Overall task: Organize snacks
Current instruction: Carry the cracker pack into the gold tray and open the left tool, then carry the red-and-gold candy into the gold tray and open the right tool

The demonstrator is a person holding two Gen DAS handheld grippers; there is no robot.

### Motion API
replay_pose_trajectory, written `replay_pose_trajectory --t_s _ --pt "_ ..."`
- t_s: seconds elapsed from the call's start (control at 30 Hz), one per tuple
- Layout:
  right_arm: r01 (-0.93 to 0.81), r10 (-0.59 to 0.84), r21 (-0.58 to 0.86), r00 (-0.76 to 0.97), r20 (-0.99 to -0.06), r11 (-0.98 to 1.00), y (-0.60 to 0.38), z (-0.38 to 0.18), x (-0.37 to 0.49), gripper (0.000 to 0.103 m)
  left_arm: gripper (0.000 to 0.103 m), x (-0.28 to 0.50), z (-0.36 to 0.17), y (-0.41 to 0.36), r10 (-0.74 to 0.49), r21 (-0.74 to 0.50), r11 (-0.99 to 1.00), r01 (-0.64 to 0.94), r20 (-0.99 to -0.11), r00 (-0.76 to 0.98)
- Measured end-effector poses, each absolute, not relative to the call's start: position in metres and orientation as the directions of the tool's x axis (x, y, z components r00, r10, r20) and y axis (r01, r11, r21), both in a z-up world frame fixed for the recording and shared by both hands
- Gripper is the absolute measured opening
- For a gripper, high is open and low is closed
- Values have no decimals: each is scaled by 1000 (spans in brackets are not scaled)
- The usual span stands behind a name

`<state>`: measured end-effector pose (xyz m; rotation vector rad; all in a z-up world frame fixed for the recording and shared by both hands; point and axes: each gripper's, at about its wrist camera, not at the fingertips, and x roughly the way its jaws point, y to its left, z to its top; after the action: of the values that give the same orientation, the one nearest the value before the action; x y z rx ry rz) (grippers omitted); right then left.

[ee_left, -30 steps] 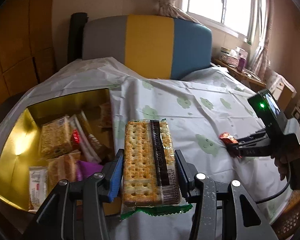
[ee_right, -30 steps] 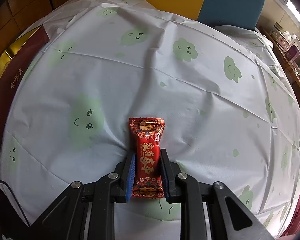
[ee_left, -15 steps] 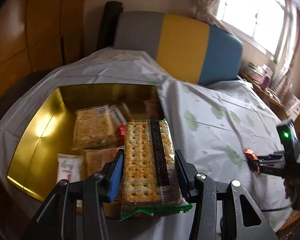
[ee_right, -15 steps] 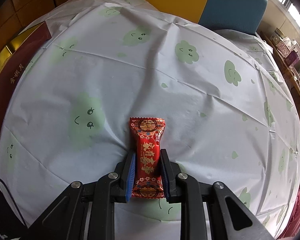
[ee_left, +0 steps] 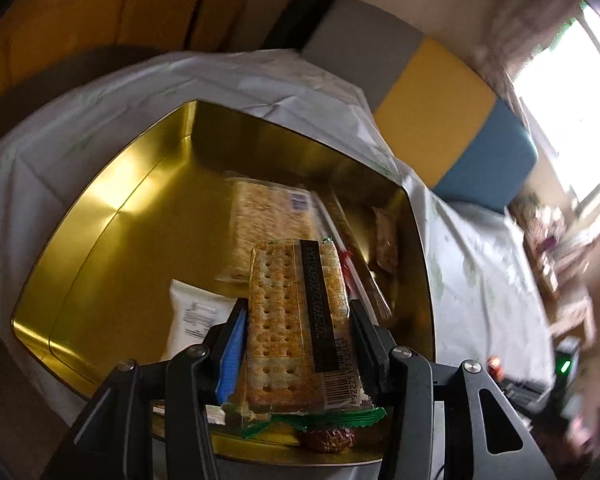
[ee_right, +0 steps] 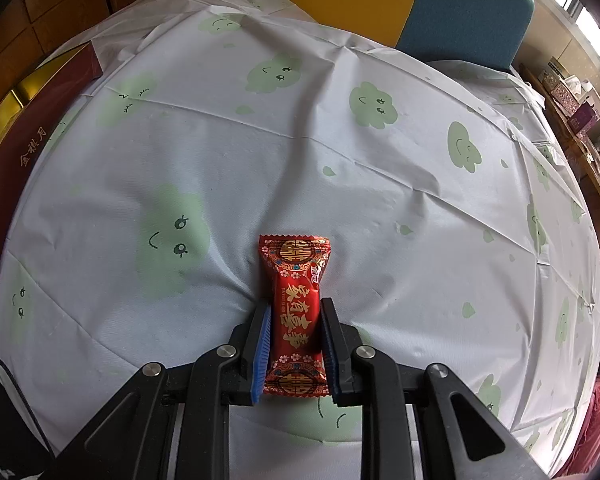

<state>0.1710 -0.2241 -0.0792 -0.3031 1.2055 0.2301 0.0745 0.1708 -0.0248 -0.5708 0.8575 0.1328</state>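
Gold tin, mirror-bright inside, dark red outside with gold characters. Cracker pack: tan biscuits, black date strip, green crimped edge. Candy wrapper: red with gold characters and small pink blossoms. Surface cloth: white, printed with pale green smiling clouds. Chair back: grey, yellow, blue panels.

A white tablecloth with green smiling clouds; behind it a chair back in grey, yellow and blue; a window
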Motion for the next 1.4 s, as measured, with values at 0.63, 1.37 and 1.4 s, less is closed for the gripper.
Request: replay_pose_trajectory --t_s 0.63,1.37,1.4 --pt "-347 -2 -131 350 -937 929 -220 -79 170 23 59 98 -40 175 10 -273 879 -392 -810 587" --pt "-342 7 -116 340 -941 933 -224 -79 174 23 60 37 0 54 -73 -87 996 22 -653 754" --pt "-342 5 -119 340 -940 932 -224 -79 174 23 60 35 -1 48 -99 -89 995 53 -658 747"
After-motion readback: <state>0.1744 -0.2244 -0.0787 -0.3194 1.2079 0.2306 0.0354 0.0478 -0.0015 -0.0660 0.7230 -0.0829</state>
